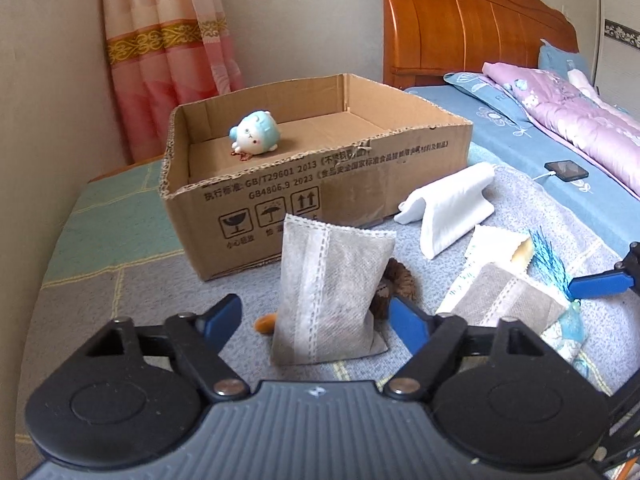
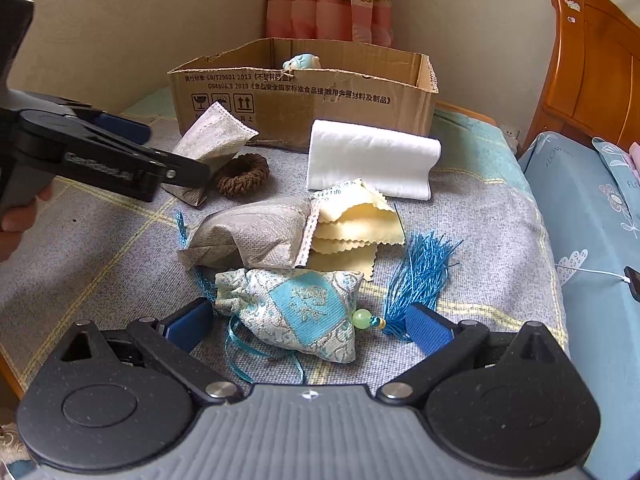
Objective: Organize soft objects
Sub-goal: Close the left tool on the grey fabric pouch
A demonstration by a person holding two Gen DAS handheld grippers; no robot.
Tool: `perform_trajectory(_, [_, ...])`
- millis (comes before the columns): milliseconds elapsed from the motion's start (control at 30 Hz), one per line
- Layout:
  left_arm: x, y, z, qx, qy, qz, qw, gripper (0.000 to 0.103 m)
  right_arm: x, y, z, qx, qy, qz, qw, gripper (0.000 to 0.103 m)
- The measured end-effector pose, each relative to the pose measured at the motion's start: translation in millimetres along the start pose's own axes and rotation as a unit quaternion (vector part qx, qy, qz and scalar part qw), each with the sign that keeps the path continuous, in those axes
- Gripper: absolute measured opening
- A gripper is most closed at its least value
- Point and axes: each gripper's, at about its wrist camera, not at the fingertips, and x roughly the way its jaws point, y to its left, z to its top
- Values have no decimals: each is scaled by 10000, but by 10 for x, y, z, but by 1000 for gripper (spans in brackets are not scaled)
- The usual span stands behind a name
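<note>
An open cardboard box (image 1: 320, 184) stands on the bed with a small blue-and-white plush (image 1: 256, 134) inside. My left gripper (image 1: 316, 316) is open, its fingers on either side of an upright grey sachet (image 1: 328, 292); a brown woven ring (image 1: 396, 284) lies behind it. My right gripper (image 2: 308, 326) is open around a blue brocade pouch (image 2: 296, 308) with a blue tassel (image 2: 420, 272). Beyond it lie a second grey sachet (image 2: 252, 232), a yellow cloth (image 2: 352, 228) and a folded white cloth (image 2: 372, 160). The left gripper (image 2: 180, 160) shows at left.
The box (image 2: 304, 96) sits near the wall and a pink curtain (image 1: 168, 52). A wooden headboard (image 1: 472, 28), purple quilt (image 1: 572, 116) and a phone on a cable (image 1: 566, 170) lie to the right. The blanket's left edge (image 1: 60, 240) drops off.
</note>
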Motion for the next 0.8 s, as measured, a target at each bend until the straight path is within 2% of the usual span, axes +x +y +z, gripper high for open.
perform_trajectory(167, [75,-4,17,69,-43,-69,9999,74,-16,-6,-25,-61,-86,70,9999,103])
perform_trajectory(267, [99,6,21,14,-77,-240,9997,62,-21,-5,-28,-81,-93,89,9999,103])
perform_trajectory(367, [106,1,17,26,-106,-334,9994,58,-23,-2,-30,-72,-91,79,9999,103])
perform_trajectory(433, [99,16,17,-13,-100,-424,9990,44,-25,1,-33,-68,-99,73,9999,103])
perform_trajectory(500, [76,43,23,-91,-82,-489,9987,36,-30,9,-39,-57,-104,60,9999,103])
perform_trajectory(800, [-88,134,-1,-304,55,-474,9984,33,-50,139,50,-304,-221,293,9989,103])
